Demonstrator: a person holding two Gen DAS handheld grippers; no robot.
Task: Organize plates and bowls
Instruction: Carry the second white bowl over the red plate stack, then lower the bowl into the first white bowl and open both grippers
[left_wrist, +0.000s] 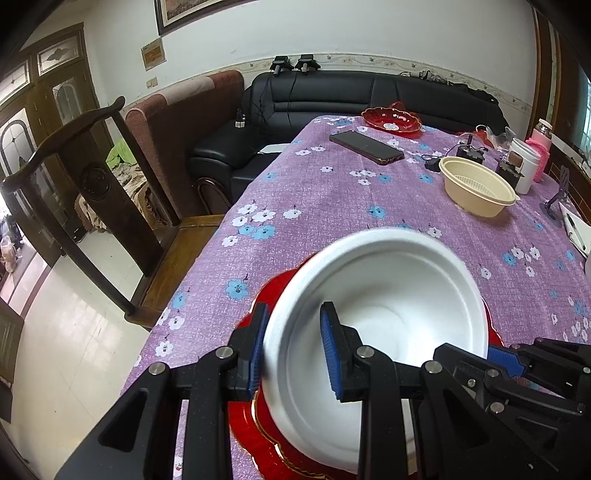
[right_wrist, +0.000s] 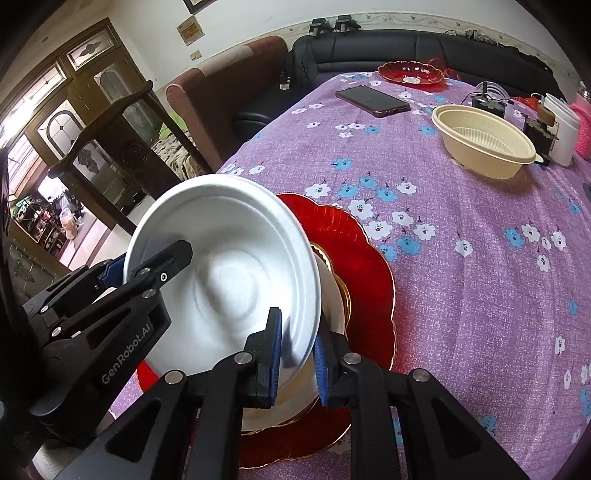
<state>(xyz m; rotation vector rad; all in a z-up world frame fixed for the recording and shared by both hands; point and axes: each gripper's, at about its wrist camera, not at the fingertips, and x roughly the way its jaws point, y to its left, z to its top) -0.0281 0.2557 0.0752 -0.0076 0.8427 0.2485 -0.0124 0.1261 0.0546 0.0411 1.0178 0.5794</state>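
A white foam bowl (left_wrist: 388, 306) (right_wrist: 229, 258) is held tilted just above a red gold-rimmed plate (left_wrist: 251, 413) (right_wrist: 354, 251) near the table's front edge. My left gripper (left_wrist: 293, 354) is shut on the bowl's left rim, one pad inside and one outside. My right gripper (right_wrist: 297, 360) is shut on the bowl's right rim. Each gripper shows in the other's view, the right one (left_wrist: 506, 362) and the left one (right_wrist: 114, 273). A cream bowl (left_wrist: 478, 190) (right_wrist: 484, 138) sits further back. A second red plate (left_wrist: 391, 120) (right_wrist: 410, 72) lies at the far end.
A purple floral cloth (left_wrist: 332, 206) covers the table. A phone (left_wrist: 365, 146) (right_wrist: 373, 99) lies near the far plate. A white cup (left_wrist: 526, 162), a pink bottle (left_wrist: 540, 147) and small black devices (left_wrist: 469, 151) stand at the right. A wooden chair (left_wrist: 92, 184) and sofas are left of the table.
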